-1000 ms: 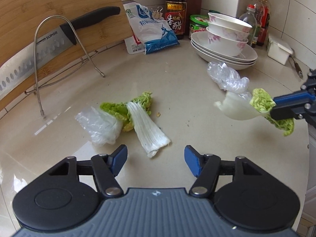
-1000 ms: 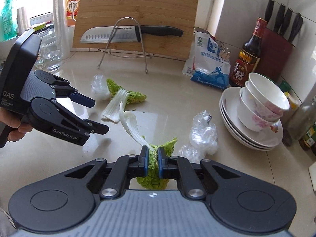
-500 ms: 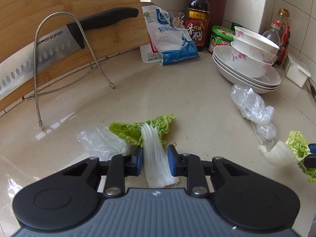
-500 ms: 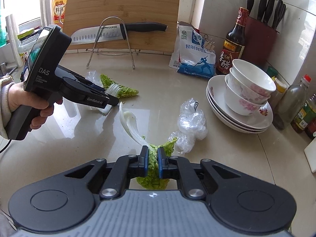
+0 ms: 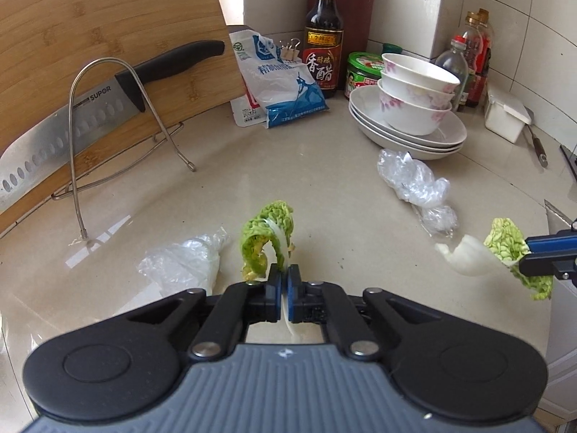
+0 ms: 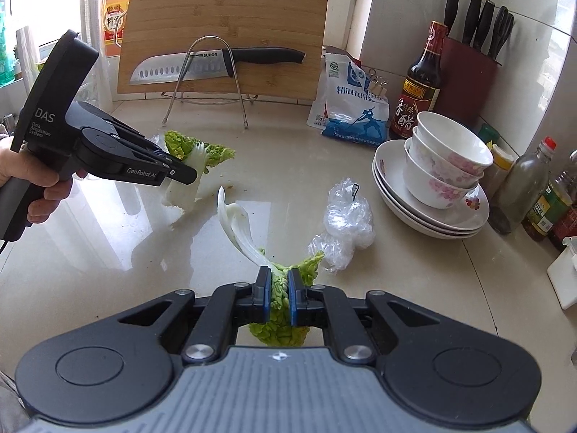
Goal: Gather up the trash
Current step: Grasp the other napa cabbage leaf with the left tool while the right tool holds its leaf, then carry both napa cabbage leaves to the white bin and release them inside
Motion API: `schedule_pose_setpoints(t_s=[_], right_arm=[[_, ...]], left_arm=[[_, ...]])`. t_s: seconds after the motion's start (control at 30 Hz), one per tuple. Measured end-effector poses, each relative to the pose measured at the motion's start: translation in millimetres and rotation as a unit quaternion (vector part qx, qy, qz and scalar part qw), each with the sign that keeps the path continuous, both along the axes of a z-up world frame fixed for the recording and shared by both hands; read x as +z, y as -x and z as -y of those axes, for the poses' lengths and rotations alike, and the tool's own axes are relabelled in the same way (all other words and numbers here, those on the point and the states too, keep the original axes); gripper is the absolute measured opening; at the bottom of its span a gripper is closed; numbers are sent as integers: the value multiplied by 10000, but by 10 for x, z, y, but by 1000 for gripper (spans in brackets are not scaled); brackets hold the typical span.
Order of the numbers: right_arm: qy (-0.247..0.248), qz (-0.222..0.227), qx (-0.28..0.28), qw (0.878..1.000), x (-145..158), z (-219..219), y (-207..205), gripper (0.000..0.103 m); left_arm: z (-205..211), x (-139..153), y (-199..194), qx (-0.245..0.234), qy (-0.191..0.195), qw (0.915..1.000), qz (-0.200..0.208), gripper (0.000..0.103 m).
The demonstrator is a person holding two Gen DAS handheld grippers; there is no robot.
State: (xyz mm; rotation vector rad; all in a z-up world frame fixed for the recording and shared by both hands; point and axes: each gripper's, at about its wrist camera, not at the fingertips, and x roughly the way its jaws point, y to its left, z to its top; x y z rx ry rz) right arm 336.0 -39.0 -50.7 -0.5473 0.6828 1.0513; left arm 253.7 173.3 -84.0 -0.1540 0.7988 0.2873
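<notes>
Left wrist view: the left gripper [image 5: 283,281] has its jaws pressed tight on the white stem of a cabbage leaf [image 5: 268,232], whose green frill curls up above the fingertips, clear of the counter [image 5: 288,166]. Just left of it a crumpled clear plastic bag [image 5: 184,263] lies on the counter. A second wad of clear plastic [image 5: 414,180] lies to the right, near a stack of plates [image 5: 407,133] with bowls [image 5: 418,90] on top. At the right edge the right gripper [image 5: 541,256] carries another cabbage leaf [image 5: 483,252] in the air, white stem pointing left, green part at the pads.

Right wrist view: the right gripper [image 6: 278,288] is closed narrowly on the green part of its leaf [image 6: 252,238]; the white stem arcs up and away to the left, and more green hangs below the pads. The plastic wad [image 6: 346,220] lies just right of that leaf. To the left, a hand [image 6: 32,176] holds the left gripper [image 6: 180,173], clamped on the other leaf [image 6: 194,158]; that leaf's white end hangs down toward the counter, and I cannot tell whether it touches.

At the back a knife [image 6: 216,63] rests on a wire rack [image 6: 205,83] against a cutting board [image 6: 230,29]. A salt bag [image 6: 349,104], vinegar bottle [image 6: 422,83] and knife block [image 6: 468,72] stand along the wall.
</notes>
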Motion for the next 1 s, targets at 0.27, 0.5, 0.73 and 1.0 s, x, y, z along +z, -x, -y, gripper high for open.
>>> schedule_pose_setpoints(t_s=[0.27, 0.5, 0.73, 1.0], right_arm=[[-35, 32, -36, 10000, 52, 142, 185, 12], [-14, 52, -112, 9999, 87, 280, 354, 12], [-67, 73, -253, 9996, 142, 445, 495, 12], [-139, 95, -542, 9984, 186, 752, 653, 12]], left_arm=[[165, 135, 221, -337, -62, 9994, -63, 1], [342, 202, 397, -708, -17, 9973, -190, 1], [618, 274, 506, -1204, -16, 9923, -290, 1], [1003, 360, 535, -1768, 23, 9838, -279, 1]])
